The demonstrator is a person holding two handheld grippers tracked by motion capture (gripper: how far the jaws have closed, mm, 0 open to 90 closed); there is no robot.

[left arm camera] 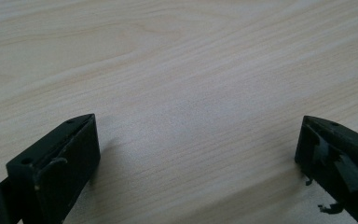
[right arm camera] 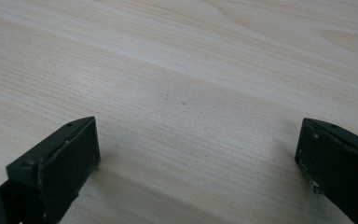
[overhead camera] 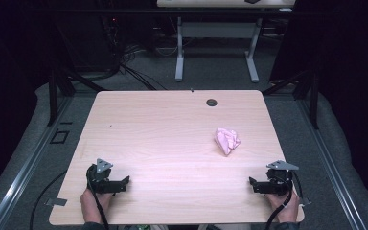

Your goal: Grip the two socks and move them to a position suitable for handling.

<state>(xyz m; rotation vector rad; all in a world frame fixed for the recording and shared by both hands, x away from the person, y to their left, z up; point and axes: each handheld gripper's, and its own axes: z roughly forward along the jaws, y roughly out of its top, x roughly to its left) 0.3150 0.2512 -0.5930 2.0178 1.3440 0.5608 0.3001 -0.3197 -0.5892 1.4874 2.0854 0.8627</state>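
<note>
Cloth (overhead camera: 227,140) (pink, crumpled) lies untouched right of centre on the table (overhead camera: 163,124). Left gripper (overhead camera: 124,182) and right gripper (overhead camera: 253,183) rest at the near corners, jaws spread wide, holding nothing; seemingly no work has begun.

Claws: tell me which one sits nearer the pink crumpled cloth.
The right claw. The pink cloth lies on the table's right half, far from the left claw.

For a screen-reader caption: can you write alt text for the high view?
A crumpled pink cloth lies right of centre on a light wooden table. At the near edge, a person's hands hold the left gripper and right gripper, jaws pointing inward.
</note>
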